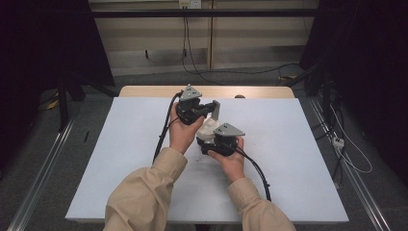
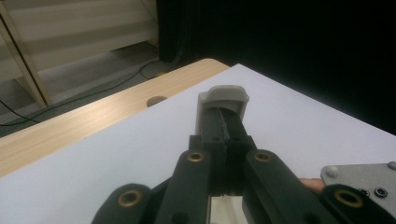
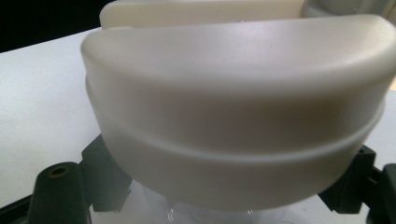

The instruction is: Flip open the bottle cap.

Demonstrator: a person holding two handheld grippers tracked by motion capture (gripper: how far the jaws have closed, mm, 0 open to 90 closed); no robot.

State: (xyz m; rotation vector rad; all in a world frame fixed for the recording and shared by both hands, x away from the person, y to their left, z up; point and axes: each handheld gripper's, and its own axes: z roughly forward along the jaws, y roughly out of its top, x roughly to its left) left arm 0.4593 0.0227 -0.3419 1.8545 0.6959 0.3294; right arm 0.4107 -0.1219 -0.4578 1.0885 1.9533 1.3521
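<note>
Left gripper [image 1: 215,107] pinching the grey flip lid [image 2: 223,95] of a rounded white plastic container [image 1: 208,129], jaws pressed together. Right gripper [image 1: 211,141] clamped on the container's body above the white table [image 1: 288,144].

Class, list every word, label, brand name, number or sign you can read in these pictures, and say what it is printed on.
None: no readable text anywhere.
The white container is plain.
The left gripper and right gripper show bare black parts and grey plates with screws.
The wall sockets are too small to read.
</note>
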